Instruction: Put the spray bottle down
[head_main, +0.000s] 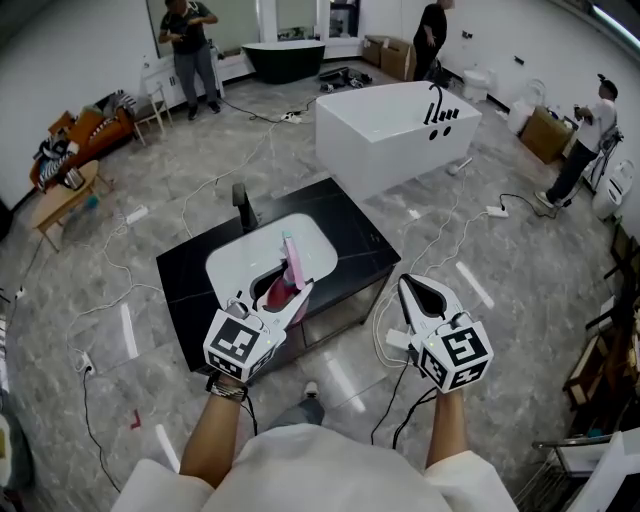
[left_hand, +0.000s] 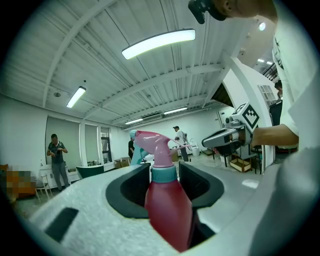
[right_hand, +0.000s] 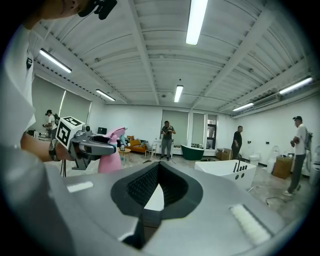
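Spray bottle not yet down: gripped between the jaws of the left gripper, held in the air near the black sink counter; right gripper closed, empty; placing and release remain.

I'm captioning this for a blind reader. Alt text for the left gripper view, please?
A red spray bottle with a pink trigger head is clamped between the jaws of the left hand-held gripper. At right the right hand-held gripper hangs in the air, with people in a bright hall behind.
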